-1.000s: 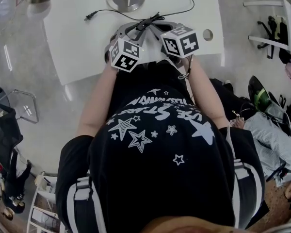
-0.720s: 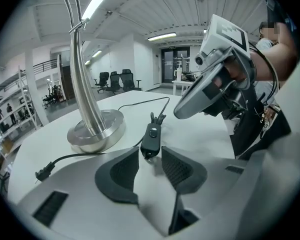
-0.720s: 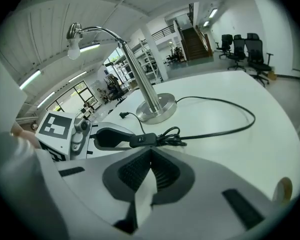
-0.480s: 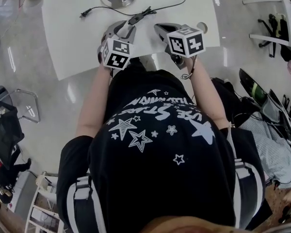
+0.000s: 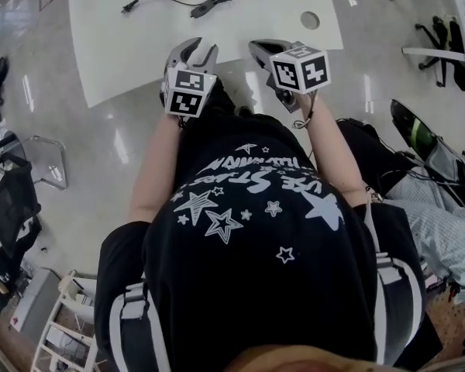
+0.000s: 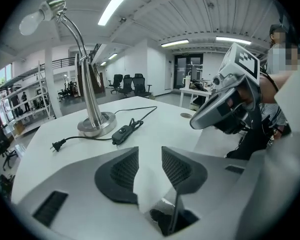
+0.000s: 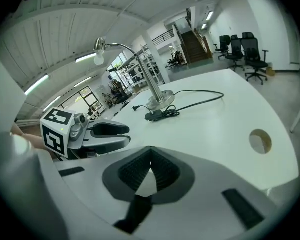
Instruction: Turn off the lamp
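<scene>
The plug (image 6: 57, 145) lies loose on the counter (image 5: 279, 6), not in any socket. Right of it the lamp (image 6: 87, 84) stands at the far side: its metal base looks heavy, its neck stiff and its bare bulb fragile, so none of it is a place to grip. The switch (image 6: 121, 135) sits on the limp cord (image 6: 140, 115) just in front of the base. It looks small, hard and light, and likely to slide on the smooth top. It is best pinned by its body while a jaw tip presses the button.

The left hand-held gripper (image 5: 195, 51) has its jaws apart with nothing between them. The right hand-held gripper (image 5: 256, 47) has its tips together and holds nothing.

A second ago both hovered right over the switch. Now they have drawn back to the near edge, well apart from it. The lamp, cord and plug lie as before.
</scene>
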{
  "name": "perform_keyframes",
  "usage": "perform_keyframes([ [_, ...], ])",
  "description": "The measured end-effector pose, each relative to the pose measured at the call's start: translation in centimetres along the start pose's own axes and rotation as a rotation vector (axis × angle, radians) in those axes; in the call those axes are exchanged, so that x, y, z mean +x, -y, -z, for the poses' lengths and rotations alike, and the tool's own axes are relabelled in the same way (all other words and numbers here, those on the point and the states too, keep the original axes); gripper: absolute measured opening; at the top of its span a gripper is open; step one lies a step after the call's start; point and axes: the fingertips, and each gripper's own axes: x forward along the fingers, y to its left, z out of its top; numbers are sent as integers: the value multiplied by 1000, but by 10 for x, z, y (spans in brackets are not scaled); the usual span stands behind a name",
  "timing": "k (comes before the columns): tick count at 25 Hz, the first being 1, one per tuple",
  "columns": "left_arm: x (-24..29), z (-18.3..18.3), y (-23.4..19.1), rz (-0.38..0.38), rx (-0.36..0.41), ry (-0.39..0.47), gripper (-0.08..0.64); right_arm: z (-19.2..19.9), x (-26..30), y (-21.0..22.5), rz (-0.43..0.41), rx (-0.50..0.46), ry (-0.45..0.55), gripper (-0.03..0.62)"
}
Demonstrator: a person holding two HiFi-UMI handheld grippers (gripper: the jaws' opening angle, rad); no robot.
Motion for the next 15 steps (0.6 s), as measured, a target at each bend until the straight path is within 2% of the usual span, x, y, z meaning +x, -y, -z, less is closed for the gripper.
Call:
perform_keyframes([
  [9, -39, 7, 41, -106, -36, 93, 135, 52, -21, -11, -77, -47, 30, 6],
  [15, -84, -2, 32, -162, -123, 173, 135, 47, -26, -48, -122, -79, 105, 6],
])
